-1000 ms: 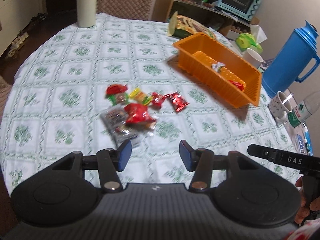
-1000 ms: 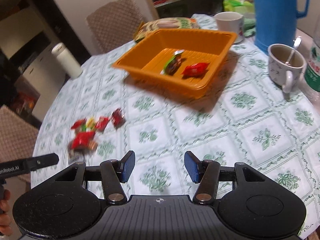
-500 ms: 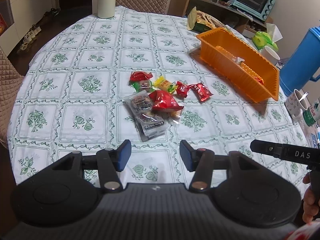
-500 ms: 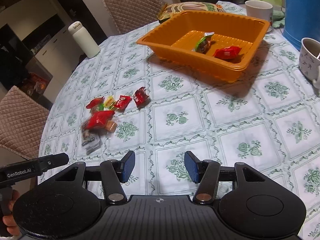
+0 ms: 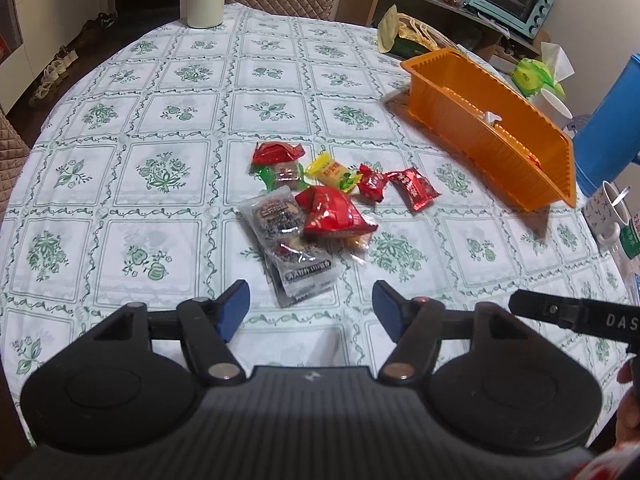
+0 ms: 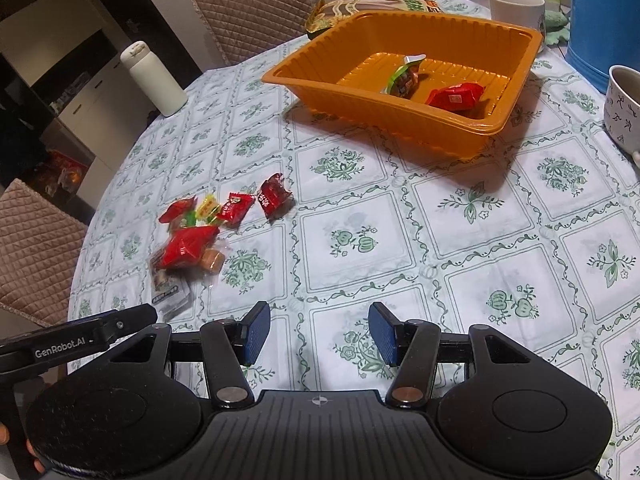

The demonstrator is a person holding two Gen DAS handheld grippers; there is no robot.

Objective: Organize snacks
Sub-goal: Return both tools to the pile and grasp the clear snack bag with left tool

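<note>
Your left claw (image 5: 311, 304), jaws just opened wider and holding nothing, hangs over the loose snack pile (image 5: 320, 208) mid-desk, your right claw (image 6: 319, 336) half open and empty above bare cloth, the orange tray (image 6: 400, 120) with two snacks toward the desk's far right edge.

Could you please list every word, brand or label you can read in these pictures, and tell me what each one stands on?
"GenRobot.AI": on the black bar at the left edge of the right wrist view.
"DAS": on the black bar at the right edge of the left wrist view, cut off by the frame.
Print on the snack wrappers, the grey packet and the bottle label: too small or blurred to read.
</note>
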